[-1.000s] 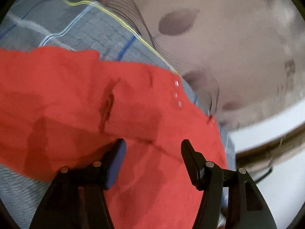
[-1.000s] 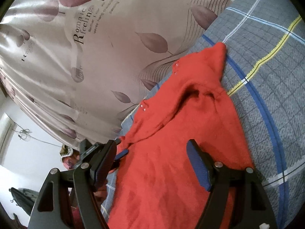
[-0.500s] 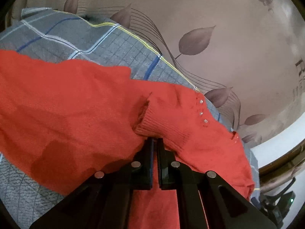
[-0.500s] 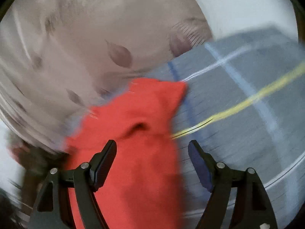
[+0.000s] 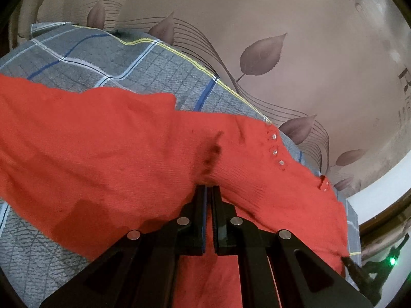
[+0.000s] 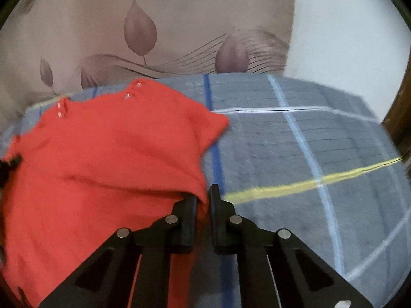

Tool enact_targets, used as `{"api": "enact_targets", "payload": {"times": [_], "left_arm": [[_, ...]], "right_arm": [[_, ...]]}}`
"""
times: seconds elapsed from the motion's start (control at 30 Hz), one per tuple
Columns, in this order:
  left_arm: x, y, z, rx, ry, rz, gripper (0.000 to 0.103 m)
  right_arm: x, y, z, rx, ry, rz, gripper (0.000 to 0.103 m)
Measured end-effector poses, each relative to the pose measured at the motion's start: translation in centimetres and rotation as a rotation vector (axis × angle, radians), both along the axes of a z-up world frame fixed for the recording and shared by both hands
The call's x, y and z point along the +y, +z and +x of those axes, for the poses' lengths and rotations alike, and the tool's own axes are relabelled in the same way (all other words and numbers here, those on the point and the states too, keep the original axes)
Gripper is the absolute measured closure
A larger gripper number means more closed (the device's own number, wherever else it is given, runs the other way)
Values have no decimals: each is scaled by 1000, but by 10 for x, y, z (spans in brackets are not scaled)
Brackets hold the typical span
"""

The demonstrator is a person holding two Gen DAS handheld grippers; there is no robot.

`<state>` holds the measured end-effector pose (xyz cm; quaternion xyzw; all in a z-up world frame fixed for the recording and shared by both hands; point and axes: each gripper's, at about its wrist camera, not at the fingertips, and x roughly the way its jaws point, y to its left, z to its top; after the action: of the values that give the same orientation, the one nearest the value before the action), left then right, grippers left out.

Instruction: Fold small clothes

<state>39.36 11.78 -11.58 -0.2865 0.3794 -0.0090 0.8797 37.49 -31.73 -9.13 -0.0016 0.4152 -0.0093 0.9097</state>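
A small red knitted sweater [image 5: 108,151] with little clear buttons lies spread on a grey checked bed cover [image 5: 143,69]. My left gripper [image 5: 208,188] is shut on a fold of the sweater near its ribbed neckline. In the right wrist view the same red sweater [image 6: 108,154] covers the left half of the bed cover [image 6: 308,148]. There my right gripper [image 6: 204,192] is shut on the sweater's right-hand edge, and the knit bunches up between the black fingers.
A beige curtain [image 5: 269,25] printed with brown leaves hangs right behind the bed. A white wall [image 6: 346,25] shows at the upper right of the right wrist view. A dark stand with a green light [image 5: 391,260] sits beyond the bed's right corner.
Both grippers have gone from open to shut on the red sweater, the left one first. The right gripper swung and rolled to the right, from over the sweater's middle to its right edge.
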Motion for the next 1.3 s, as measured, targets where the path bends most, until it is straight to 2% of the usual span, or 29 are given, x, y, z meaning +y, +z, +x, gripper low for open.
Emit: {"api": "enact_targets", "payload": {"times": [0.1,0.13,0.2,0.23,0.27,0.3,0.33,0.43,0.5,0.6,0.67,0.7,0.83,0.93,1.1,1.17,1.23,1.27,1.3], "left_arm": [[0,0,0,1,1,3,97],[0,0,0,1,1,7,97],[0,0,0,0,0,6,97],[1,0,0,0,0,1,97],[1,0,0,0,-1,-10,97],[2,0,-1,-3,-3,-23,97],[5,-1,0,-1,-17,-47,97],[11,-1,6,31,-95,-110,96],[14,1,10,62,-159,-126,96],[17,8,9,61,-230,-146,96],[15,8,10,79,-267,-154,92],[14,6,13,100,-276,-158,89],[19,-2,25,105,-245,-287,88],[16,-7,40,121,-220,-328,86],[6,-8,51,116,-211,-330,85],[3,-7,51,91,-207,-307,85],[0,-5,48,60,-194,-268,90],[-2,-4,48,53,-189,-253,102],[-3,-3,46,43,-183,-237,103]], "right_arm": [[-18,-1,-2,1,-15,28,97],[-24,-1,0,2,14,90,96],[-26,1,3,5,83,199,86],[-28,3,2,3,99,250,72],[-29,4,0,4,119,290,43],[-33,5,-3,-4,142,338,32],[-33,6,-6,-21,136,340,27],[-45,12,-21,-74,104,333,27],[-51,12,-27,-96,98,351,27],[-52,2,-27,-64,102,396,27],[-50,3,-26,-76,107,389,27],[-48,3,-26,-78,113,389,27],[-48,1,-27,-77,124,405,27],[-51,1,-27,-83,120,423,27],[-52,2,-27,-88,119,439,27],[-52,1,-28,-87,118,439,27],[-51,1,-28,-87,118,439,27],[-52,1,-28,-87,119,440,27],[-52,1,-28,-88,119,442,27]]}}
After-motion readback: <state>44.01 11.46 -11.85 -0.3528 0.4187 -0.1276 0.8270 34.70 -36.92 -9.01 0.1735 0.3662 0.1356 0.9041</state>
